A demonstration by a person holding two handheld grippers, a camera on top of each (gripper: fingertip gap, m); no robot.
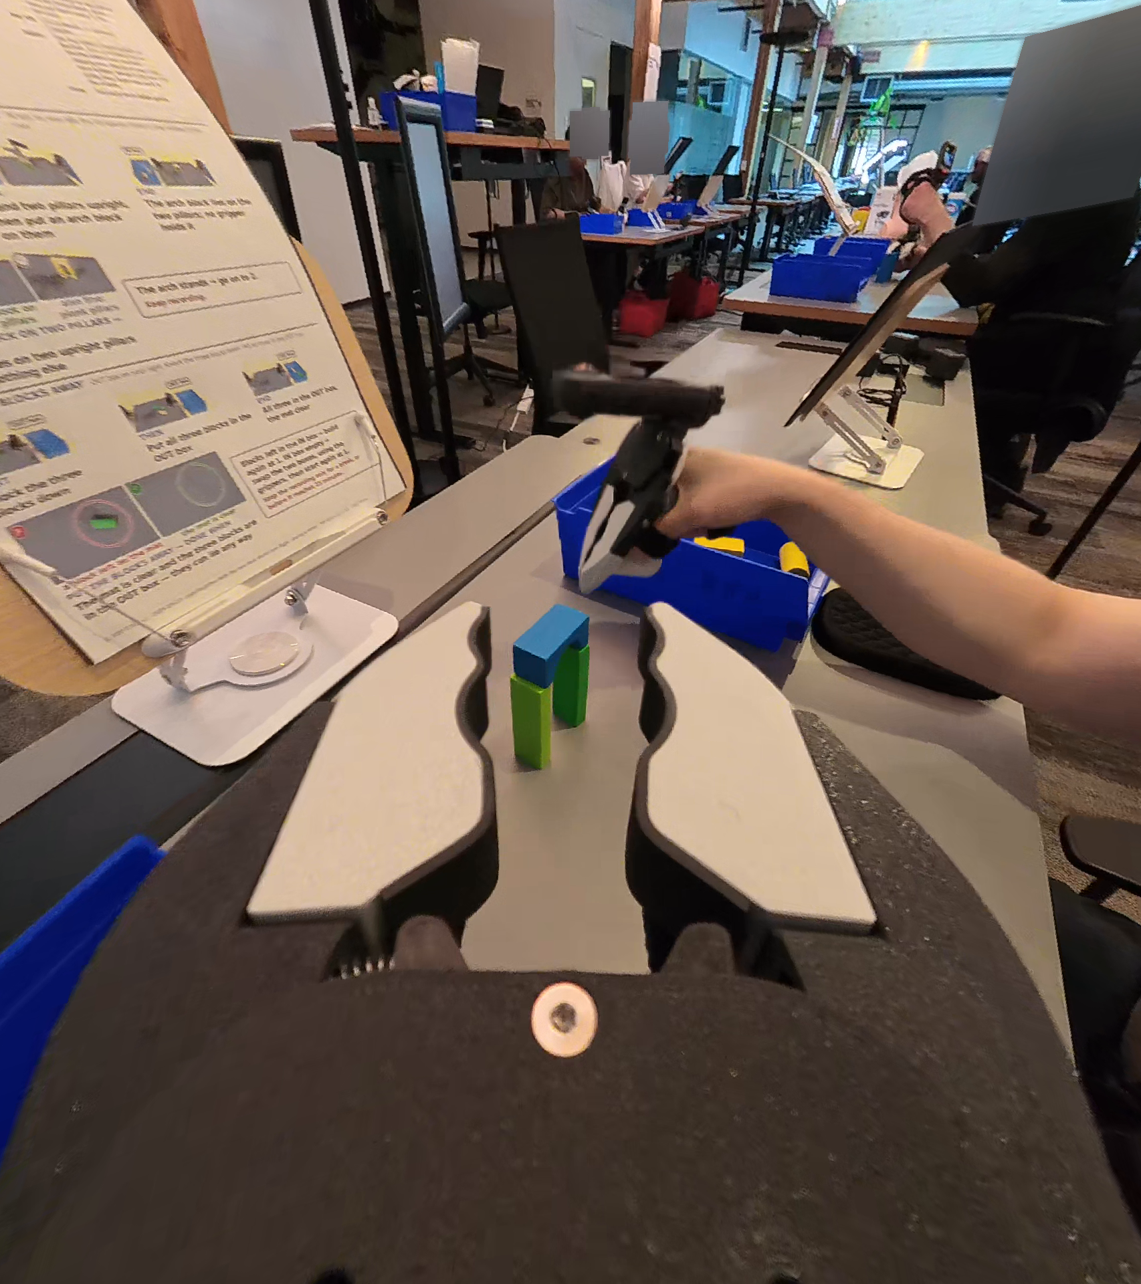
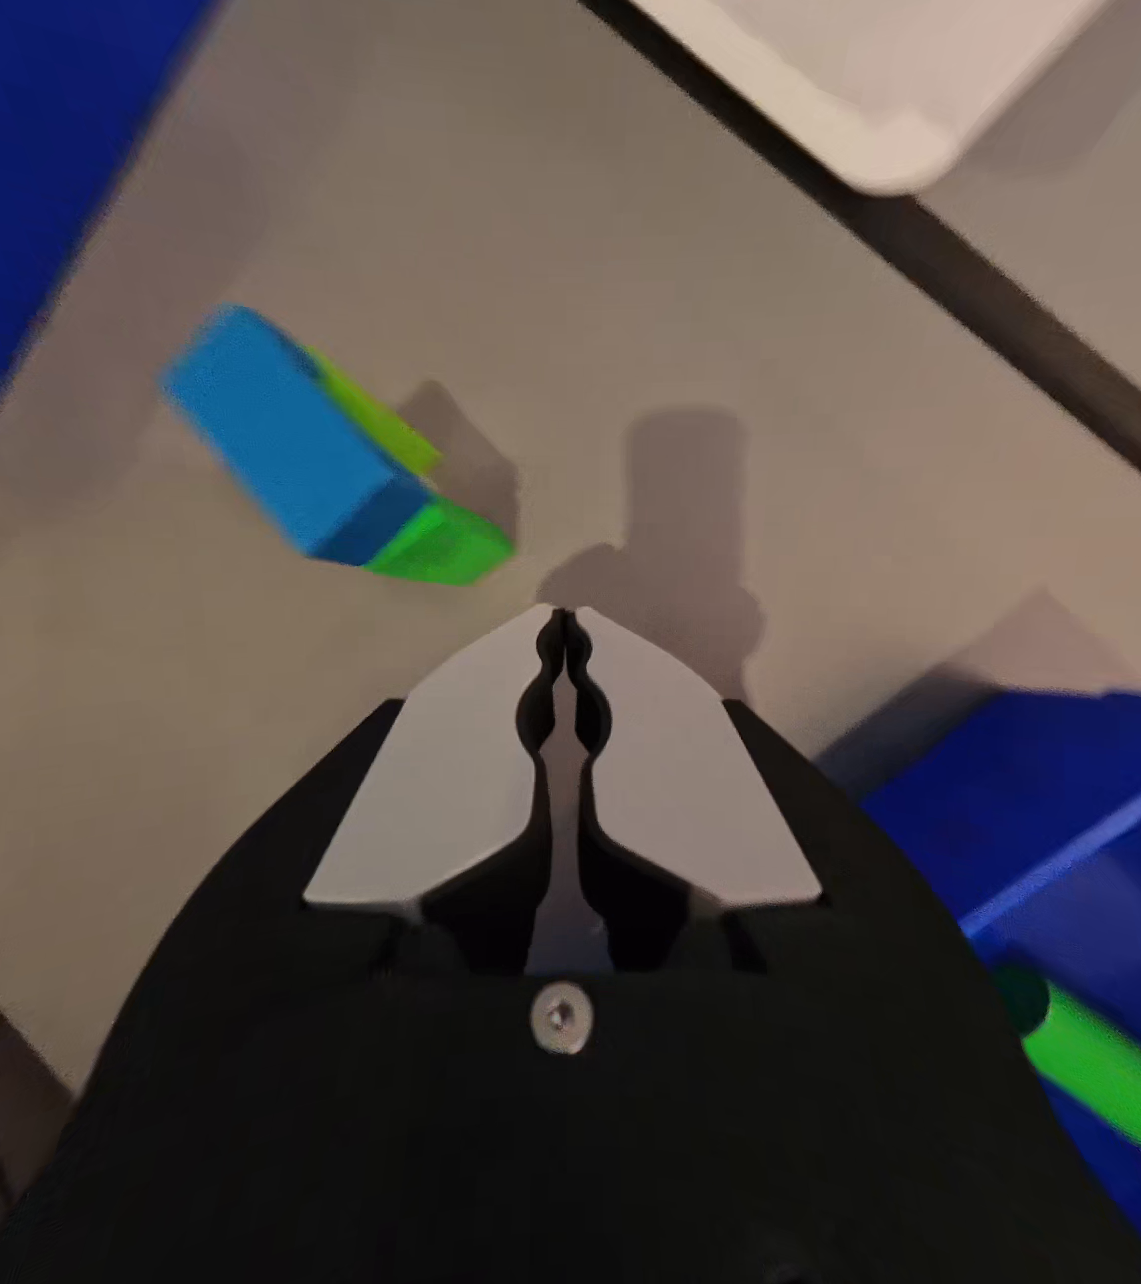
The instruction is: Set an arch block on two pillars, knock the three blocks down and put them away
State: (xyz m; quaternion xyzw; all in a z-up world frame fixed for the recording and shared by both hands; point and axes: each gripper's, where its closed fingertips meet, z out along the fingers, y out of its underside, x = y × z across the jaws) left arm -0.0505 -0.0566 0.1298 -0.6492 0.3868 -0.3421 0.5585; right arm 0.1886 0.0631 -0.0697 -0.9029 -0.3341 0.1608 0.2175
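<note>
Upright on the grey table (image 1: 866,750) stands the little arch: a blue arch block (image 1: 549,643) resting across two green pillars (image 1: 531,722), nothing gripping it. Just near of it, the left gripper (image 1: 564,695) hangs with its fingers (image 1: 387,778) spread wide apart, empty, the arch showing in the gap between them but farther off. Beyond and to the right, the right gripper (image 1: 595,580) points down at the table beside the near-left corner of a blue bin (image 1: 727,590), its fingertips pressed together on nothing; its own view puts the arch block (image 2: 283,438) up and left of those tips (image 2: 562,613). Yellow blocks (image 1: 793,558) lie in that bin. At the far left an instruction sheet on a white stand (image 1: 255,681) leans back
</note>
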